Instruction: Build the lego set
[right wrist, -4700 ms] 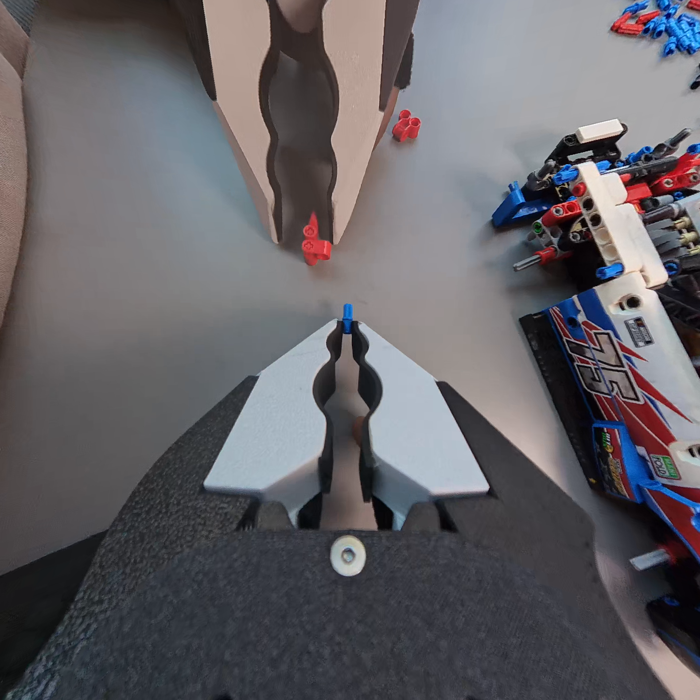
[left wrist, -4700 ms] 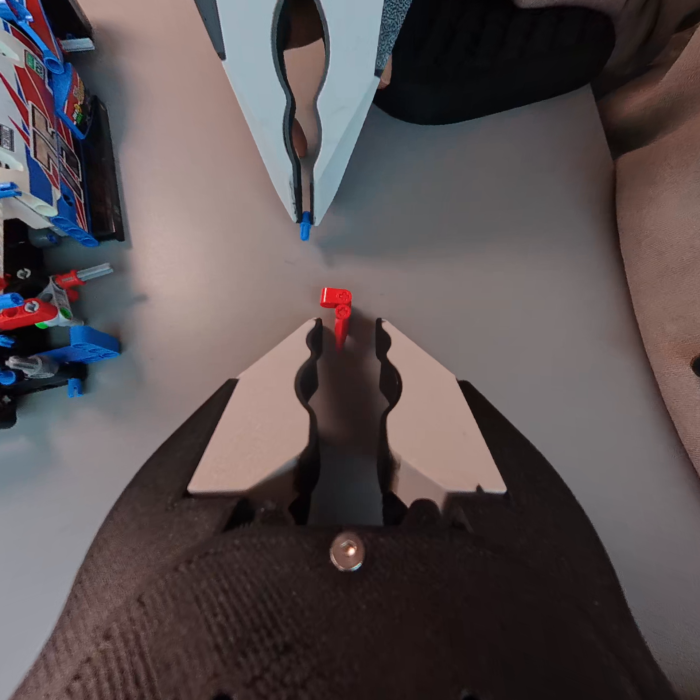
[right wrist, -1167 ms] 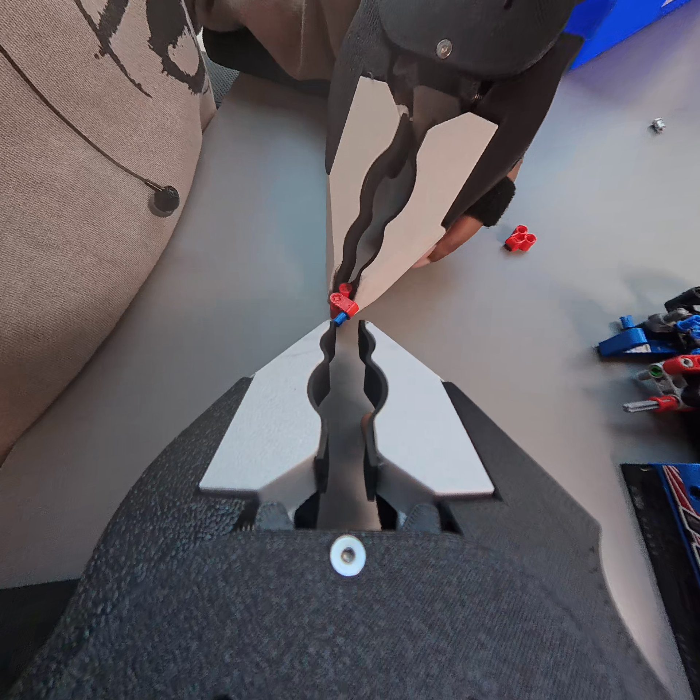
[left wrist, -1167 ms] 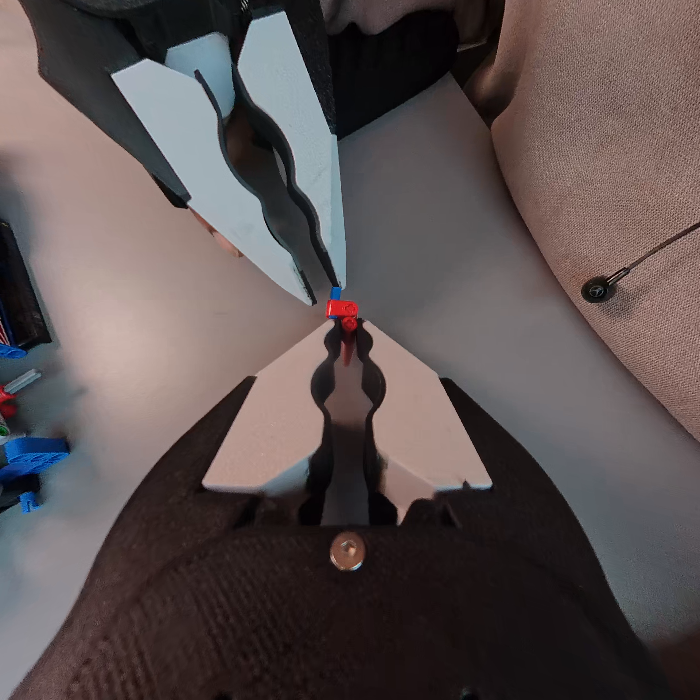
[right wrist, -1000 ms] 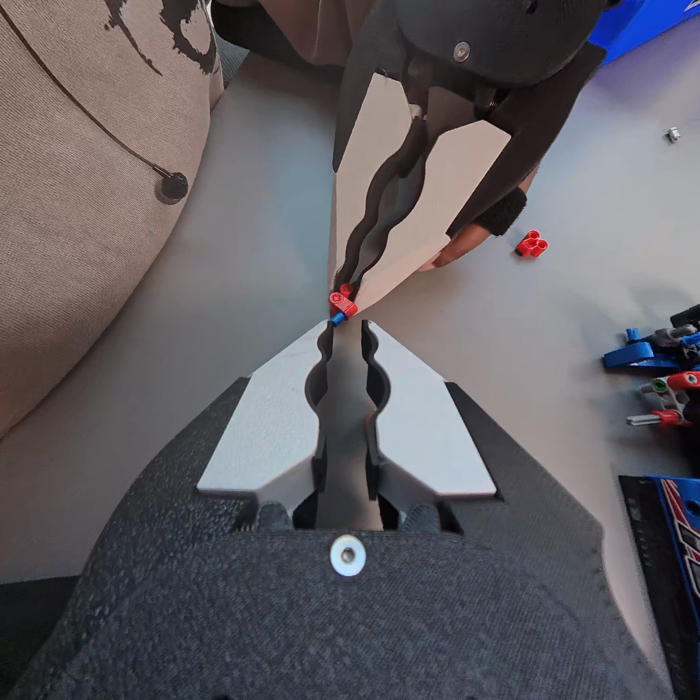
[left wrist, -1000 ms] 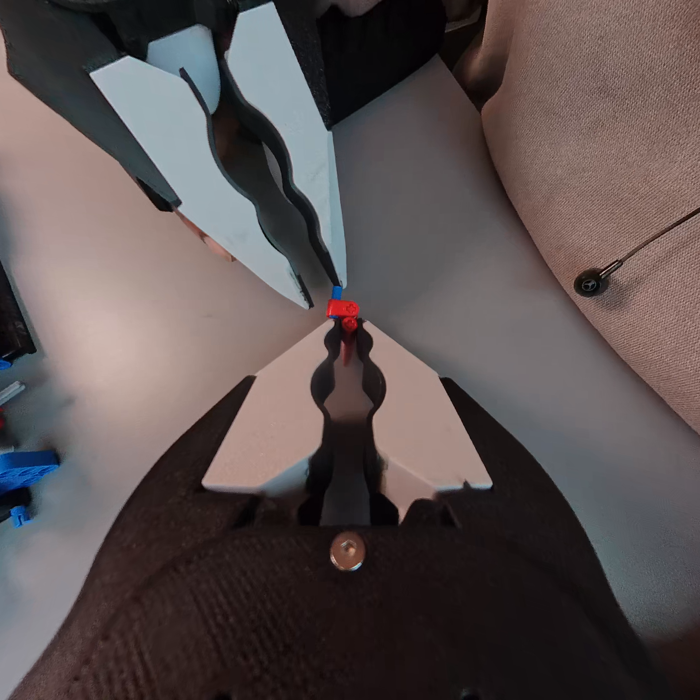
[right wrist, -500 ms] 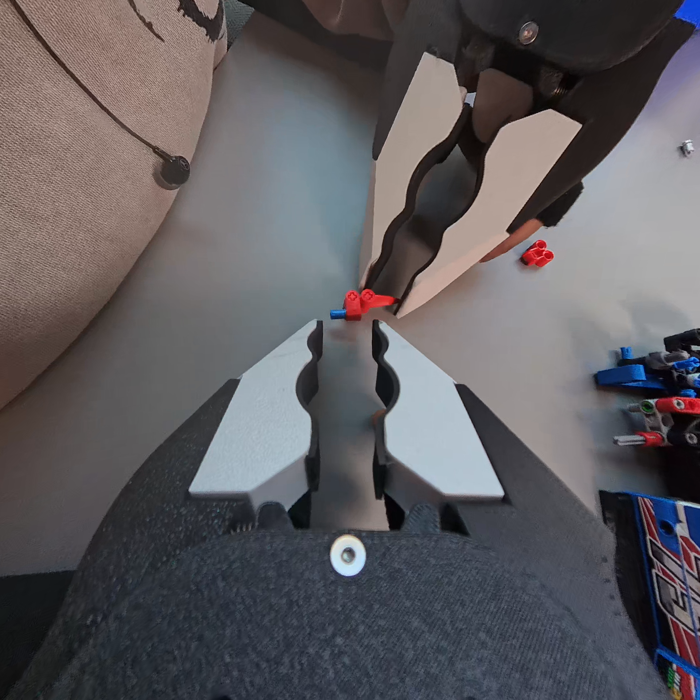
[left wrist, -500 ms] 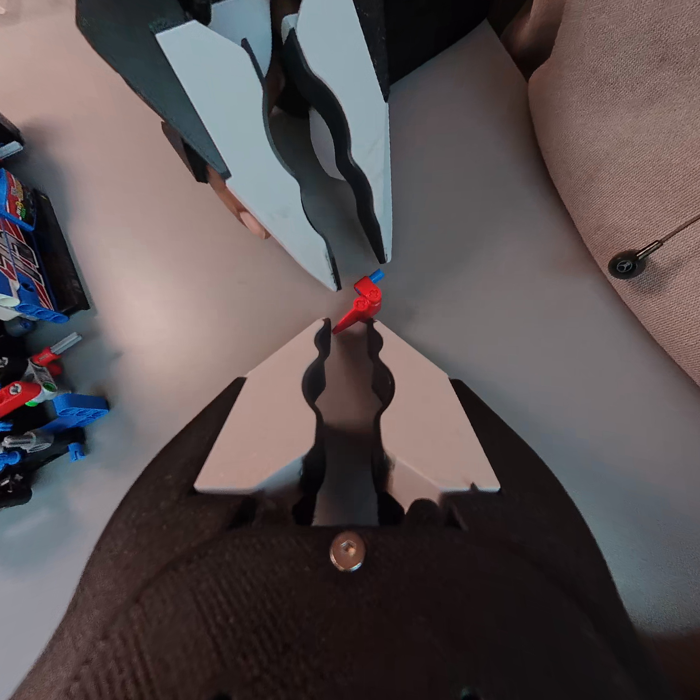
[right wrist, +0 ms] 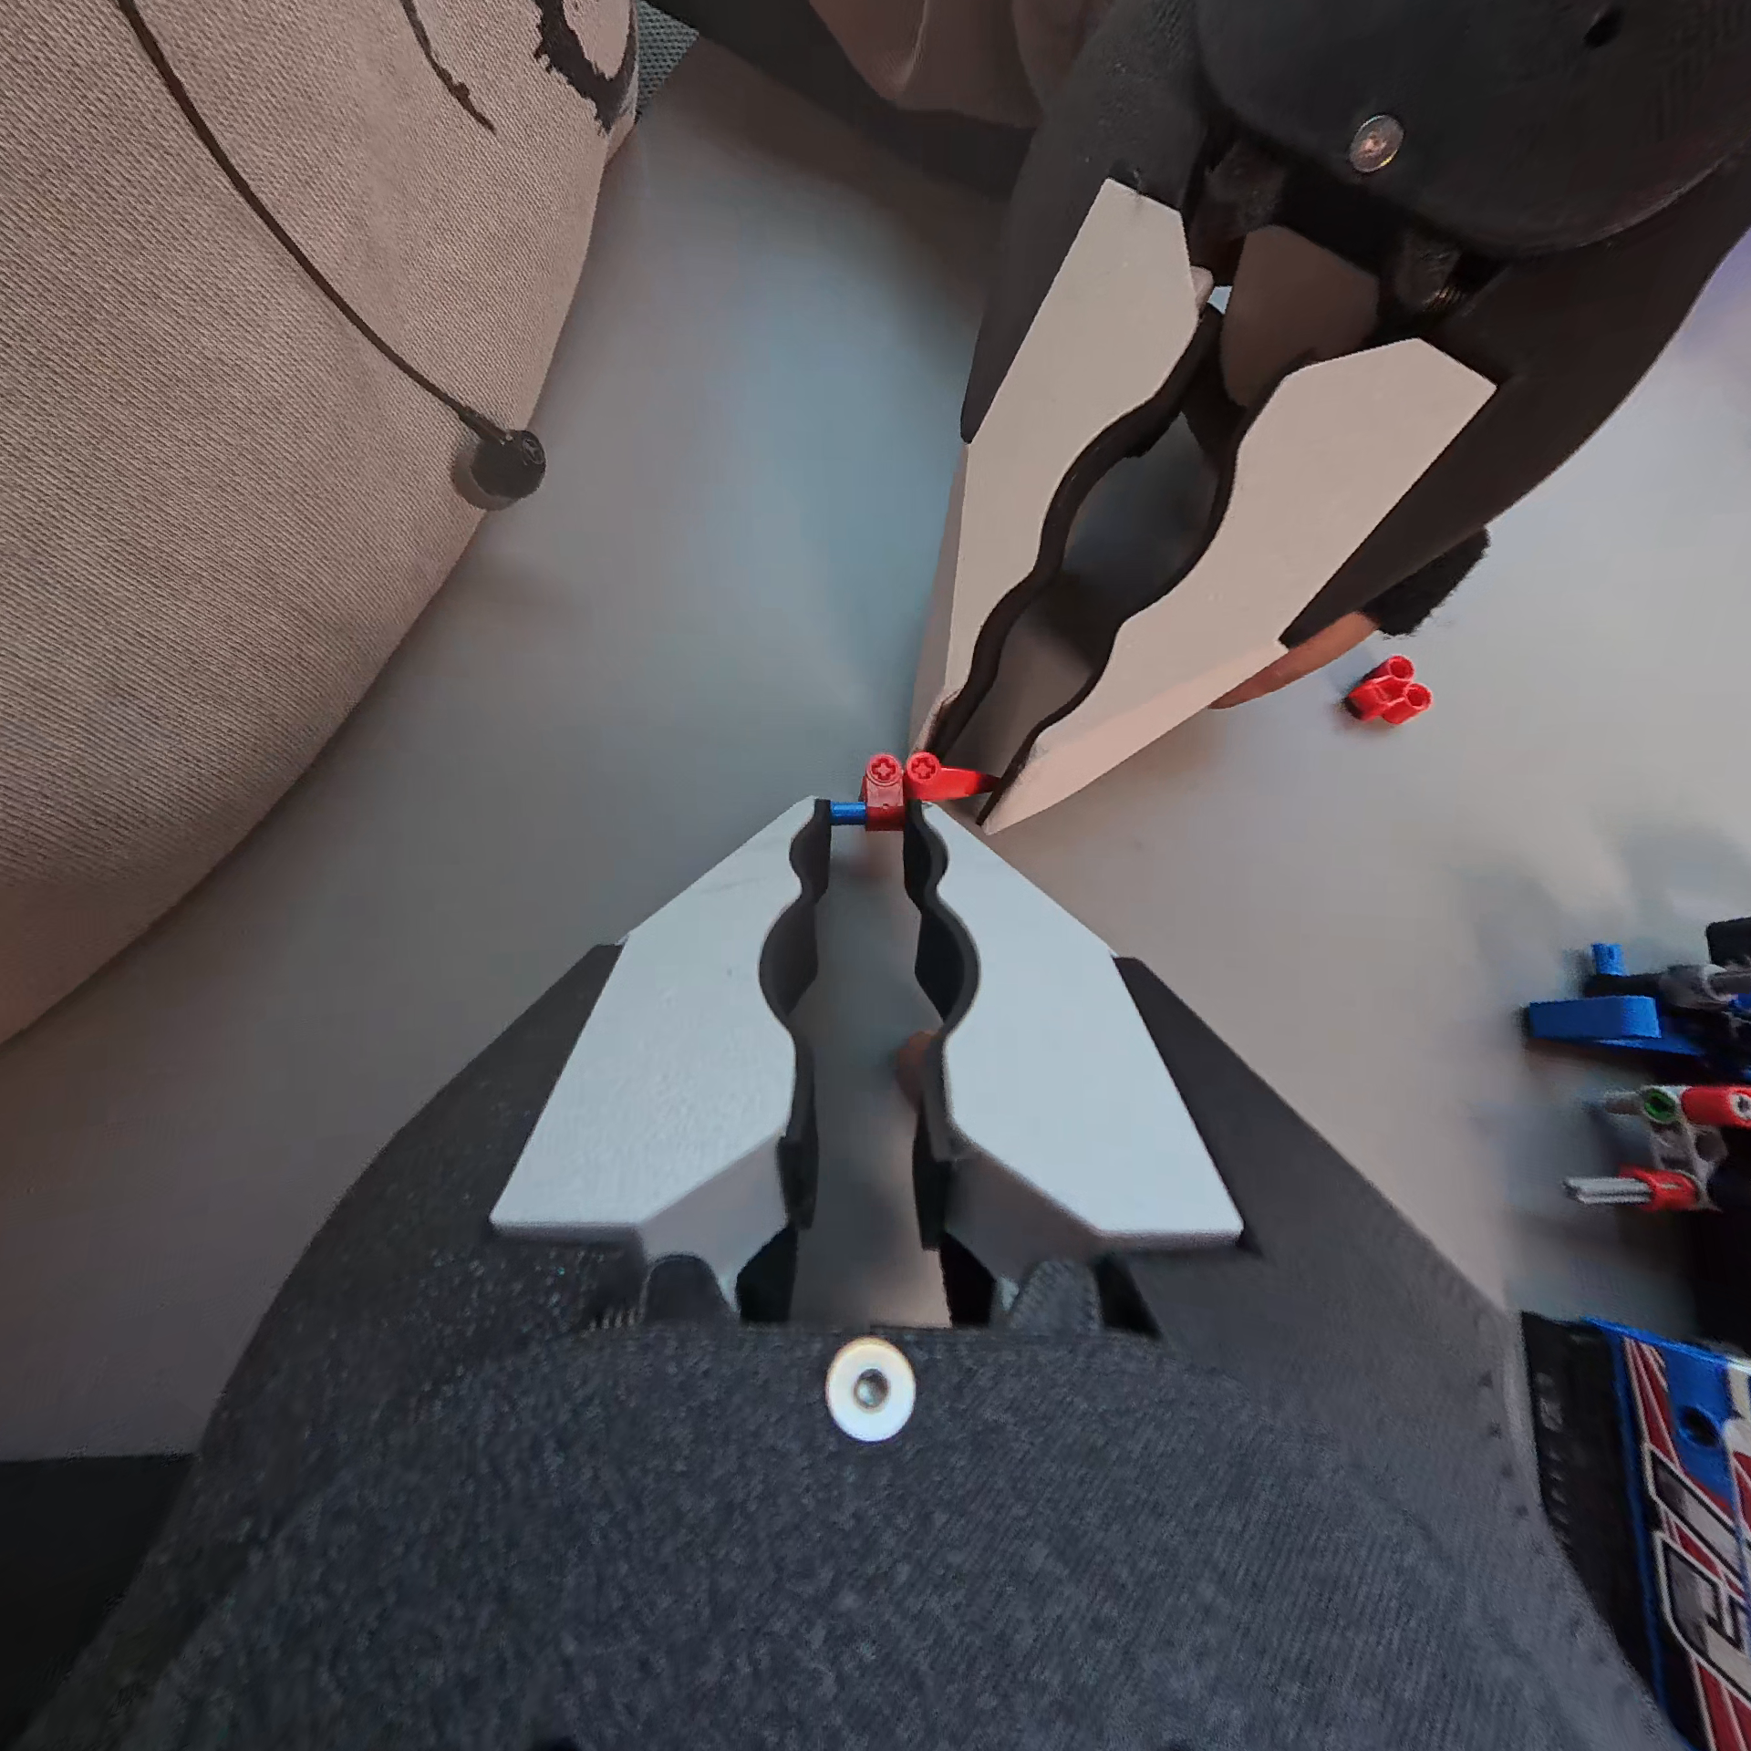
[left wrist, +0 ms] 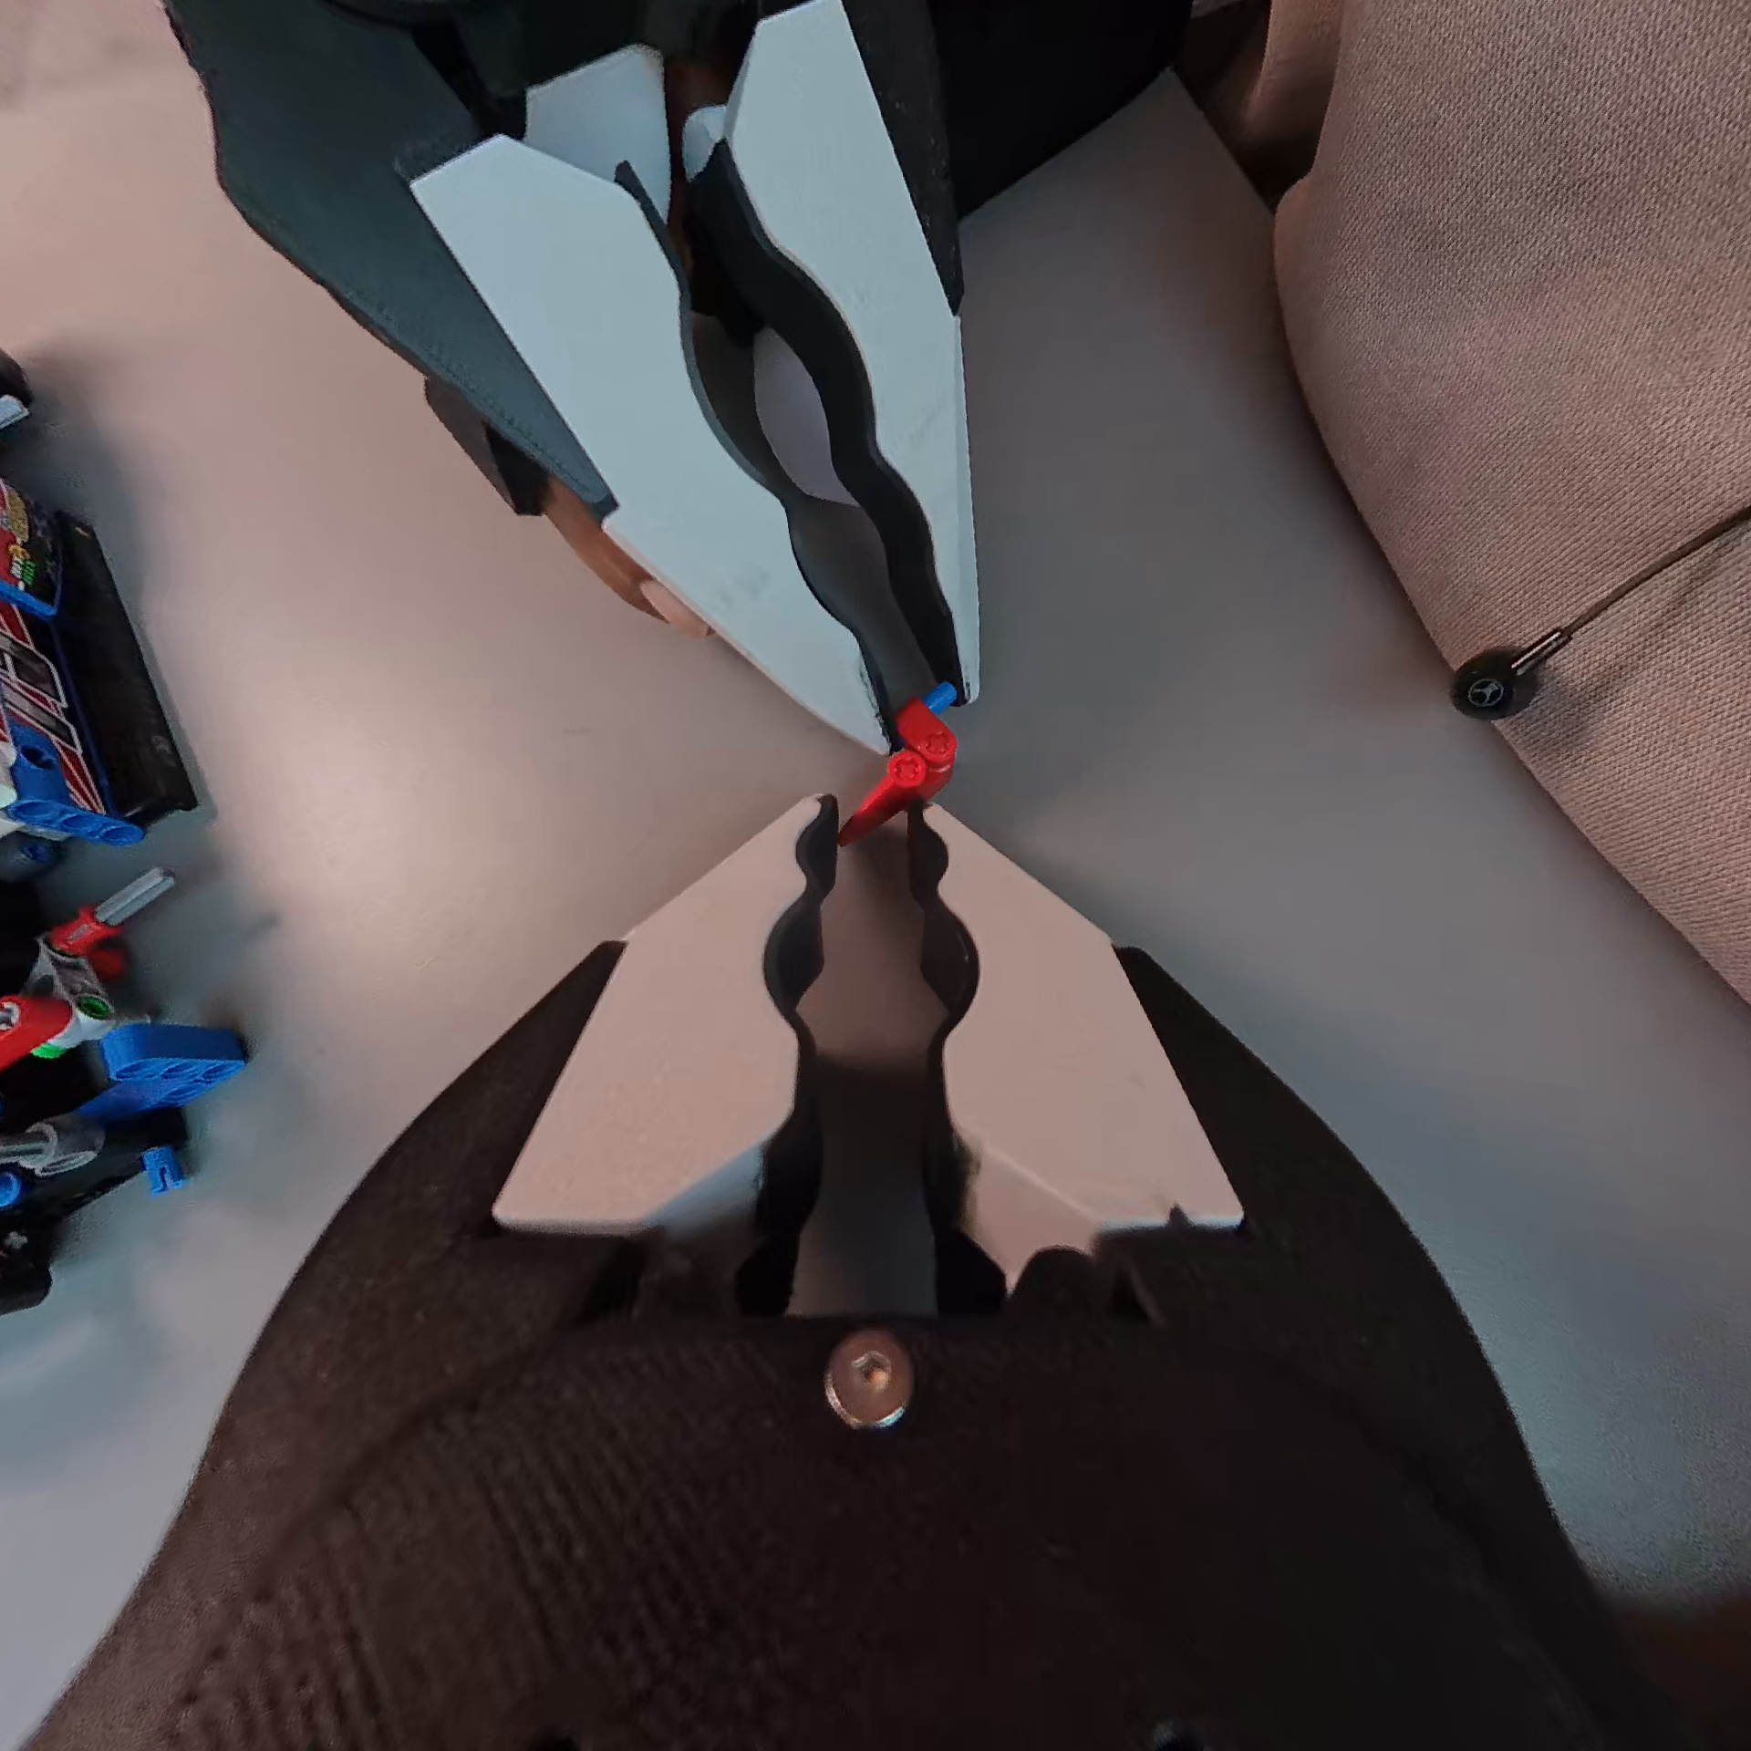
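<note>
A small red angled connector (left wrist: 914,758) with a thin tail hangs in the air between both grippers, over the grey table (left wrist: 379,663). My left gripper (left wrist: 870,810) grips the tail, which sits slantwise between its tips. A blue pin (right wrist: 846,812) sticks out of the connector's (right wrist: 886,782) head. My right gripper (right wrist: 864,813) is closed across the pin and the head, one tip on the pin's end and the other on the red head. In the right wrist view the left gripper (right wrist: 965,772) comes in from the upper right.
The part-built car with red, white and blue panels lies at the table's side (left wrist: 57,682) (right wrist: 1687,1516), with blue and red sub-assemblies beside it (right wrist: 1611,1019). A loose red connector (right wrist: 1388,690) lies behind the left gripper. A person's beige top with a black cord (left wrist: 1516,379) borders the table. The tips of both grippers are at nearly the same place.
The right gripper let go of the pin, opened, turned and closed again across the pin and the red head. The red connector has tilted in the left gripper.
</note>
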Demonstrator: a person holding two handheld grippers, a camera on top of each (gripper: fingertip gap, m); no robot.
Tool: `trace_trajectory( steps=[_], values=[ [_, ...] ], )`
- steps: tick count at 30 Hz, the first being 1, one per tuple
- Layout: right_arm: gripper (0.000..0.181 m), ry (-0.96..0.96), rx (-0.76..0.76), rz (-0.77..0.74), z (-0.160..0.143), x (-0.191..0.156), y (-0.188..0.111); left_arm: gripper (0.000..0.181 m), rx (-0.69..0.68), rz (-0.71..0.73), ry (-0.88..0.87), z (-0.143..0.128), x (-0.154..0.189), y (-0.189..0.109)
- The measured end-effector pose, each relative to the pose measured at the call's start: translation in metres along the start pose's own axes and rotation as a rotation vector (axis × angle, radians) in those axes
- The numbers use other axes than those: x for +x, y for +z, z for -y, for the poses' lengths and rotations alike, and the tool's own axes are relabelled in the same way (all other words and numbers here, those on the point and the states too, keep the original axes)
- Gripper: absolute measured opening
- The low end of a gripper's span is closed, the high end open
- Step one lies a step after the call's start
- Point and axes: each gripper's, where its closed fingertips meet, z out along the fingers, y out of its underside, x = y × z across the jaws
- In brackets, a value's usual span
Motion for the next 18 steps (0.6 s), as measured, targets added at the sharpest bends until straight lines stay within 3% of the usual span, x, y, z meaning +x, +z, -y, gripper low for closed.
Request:
trace_trajectory(
  steps=[10, 18],
  values=[
    [0.014, 0.005, -0.006, -0.005, 0.0, -0.001, 0.0, 0.012, 0.004, -0.008, -0.006, 0.0, 0.001, 0.0],
    [0.025, 0.178, -0.05, -0.058, -0.011, 0.006, -0.015, 0.003, -0.003, 0.022, -0.064, -0.003, -0.003, -0.002]
  ],
)
